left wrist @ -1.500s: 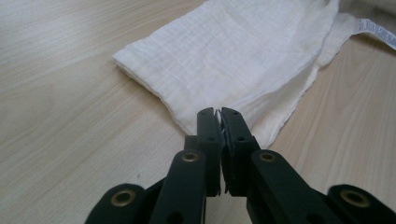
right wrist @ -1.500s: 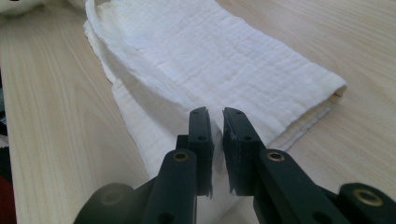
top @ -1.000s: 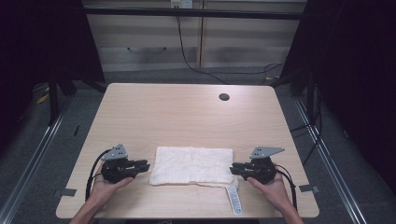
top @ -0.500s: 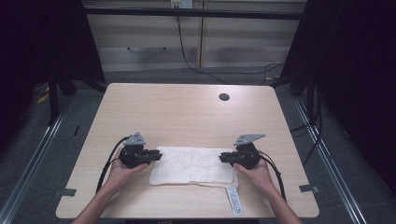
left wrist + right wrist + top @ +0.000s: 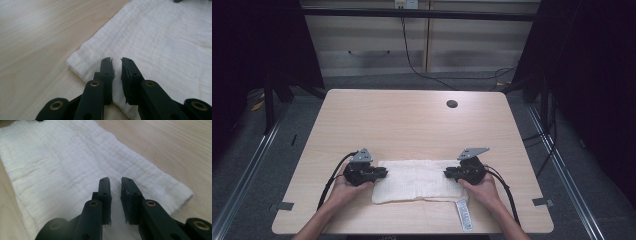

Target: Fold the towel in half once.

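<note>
Two grippers sit at the near part of the table [image 5: 412, 120] in the high view, one at each short end of a folded white cloth [image 5: 417, 181]. We note the left gripper [image 5: 382, 173] at the cloth's left edge and the right gripper [image 5: 448, 174] at its right edge, both pointing inward toward each other. A hand holds each one from below, with a cable trailing back from it. A white tag [image 5: 465, 216] sticks out from the cloth's near right corner and lies on the wood. Far side of the table: a small dark hole [image 5: 452, 104].

Left gripper view: we look along the jaws, which stand over the cloth [image 5: 160, 42] near one corner. They have just been closing and now leave a narrow gap, with cloth showing through it. The left gripper [image 5: 117, 62] has nothing pinched that we can see; the tips hang just above or on the fabric, and we cannot tell which. Bare wood lies to the left.

Right gripper view: same picture mirrored. The right gripper [image 5: 115, 181] has its jaws a little apart, having just opened slightly, over the cloth [image 5: 62, 162] near its end. Nothing is caught between the pads. The cloth lies flat, ribbed in texture, and bare table runs along the right.
</note>
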Tool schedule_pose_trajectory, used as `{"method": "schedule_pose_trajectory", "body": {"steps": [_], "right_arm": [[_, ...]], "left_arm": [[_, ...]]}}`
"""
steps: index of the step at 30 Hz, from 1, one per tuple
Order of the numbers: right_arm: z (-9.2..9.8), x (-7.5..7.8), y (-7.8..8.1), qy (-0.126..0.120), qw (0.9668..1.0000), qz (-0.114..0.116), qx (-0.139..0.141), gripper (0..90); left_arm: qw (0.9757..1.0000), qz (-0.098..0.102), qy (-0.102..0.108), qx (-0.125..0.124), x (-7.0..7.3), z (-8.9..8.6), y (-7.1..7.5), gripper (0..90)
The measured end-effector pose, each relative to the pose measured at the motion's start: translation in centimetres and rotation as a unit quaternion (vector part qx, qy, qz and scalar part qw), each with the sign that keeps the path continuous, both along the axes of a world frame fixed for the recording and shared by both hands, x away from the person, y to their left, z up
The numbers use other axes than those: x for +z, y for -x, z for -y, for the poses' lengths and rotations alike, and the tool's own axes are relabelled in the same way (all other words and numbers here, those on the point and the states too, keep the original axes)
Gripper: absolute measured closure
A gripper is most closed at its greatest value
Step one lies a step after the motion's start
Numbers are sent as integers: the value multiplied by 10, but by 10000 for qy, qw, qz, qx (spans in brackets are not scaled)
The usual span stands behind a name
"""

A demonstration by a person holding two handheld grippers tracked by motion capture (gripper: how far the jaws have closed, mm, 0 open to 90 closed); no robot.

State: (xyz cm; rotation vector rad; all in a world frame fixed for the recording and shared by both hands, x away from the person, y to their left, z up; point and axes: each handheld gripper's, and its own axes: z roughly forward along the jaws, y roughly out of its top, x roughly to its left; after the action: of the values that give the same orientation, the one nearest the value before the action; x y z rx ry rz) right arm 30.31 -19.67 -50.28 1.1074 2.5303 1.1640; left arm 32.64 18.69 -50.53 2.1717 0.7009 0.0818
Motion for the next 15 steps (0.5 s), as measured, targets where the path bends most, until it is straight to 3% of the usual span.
{"method": "schedule_pose_trajectory", "body": {"steps": [3,8,11,12,15], "right_arm": [[-5,1,7,-10,9999,-75,128,773],[-9,3,14,55,9996,-91,248,748],[-3,10,14,-86,9999,76,50,748],[4,14,10,-177,9996,177,-139,748],[13,15,5,-150,9990,283,-307,748]], "left_arm": [[9998,117,-132,11,2,-1,13,790],[10000,-13,-24,-7,1,-6,12,790],[10000,-7,-22,-46,1,-7,9,790],[10000,7,-45,40,1,-7,7,790],[10000,23,-30,34,0,-8,6,790]]}}
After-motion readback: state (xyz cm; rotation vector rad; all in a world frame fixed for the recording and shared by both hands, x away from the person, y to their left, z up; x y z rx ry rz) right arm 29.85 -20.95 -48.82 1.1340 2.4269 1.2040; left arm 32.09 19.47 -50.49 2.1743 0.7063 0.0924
